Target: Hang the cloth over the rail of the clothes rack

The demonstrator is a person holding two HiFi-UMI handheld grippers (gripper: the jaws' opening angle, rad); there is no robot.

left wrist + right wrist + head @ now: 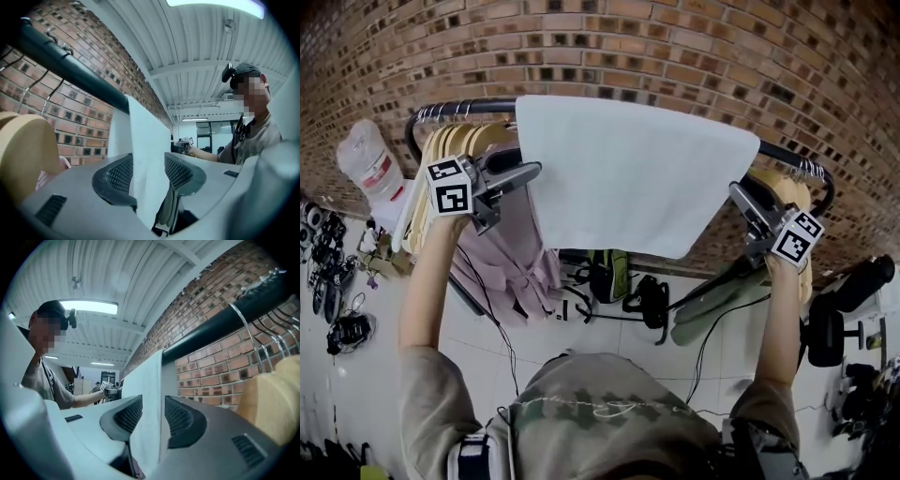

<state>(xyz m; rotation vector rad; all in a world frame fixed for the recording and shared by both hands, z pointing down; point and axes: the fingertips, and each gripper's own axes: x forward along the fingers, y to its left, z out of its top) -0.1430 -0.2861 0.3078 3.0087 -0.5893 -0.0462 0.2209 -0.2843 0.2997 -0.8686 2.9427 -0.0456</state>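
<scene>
A white cloth (628, 173) is draped over the black rail (459, 108) of the clothes rack, hanging down on the near side. My left gripper (530, 169) is at the cloth's left edge and my right gripper (741, 192) at its right edge, both pointing level. In the left gripper view the cloth (147, 140) hangs between the jaws of the left gripper (147, 173), which stand apart with a gap on the right side, below the rail (70, 65). In the right gripper view the cloth (147, 380) hangs loosely between the slightly parted jaws of the right gripper (152, 416).
Wooden hangers (459, 141) with a pink garment (506, 253) crowd the rail's left end. More hangers (787, 187) and a green garment (722, 291) hang at its right end. A water jug (370, 164), bags (628, 281) and a chair (830, 328) stand below, before the brick wall (675, 56).
</scene>
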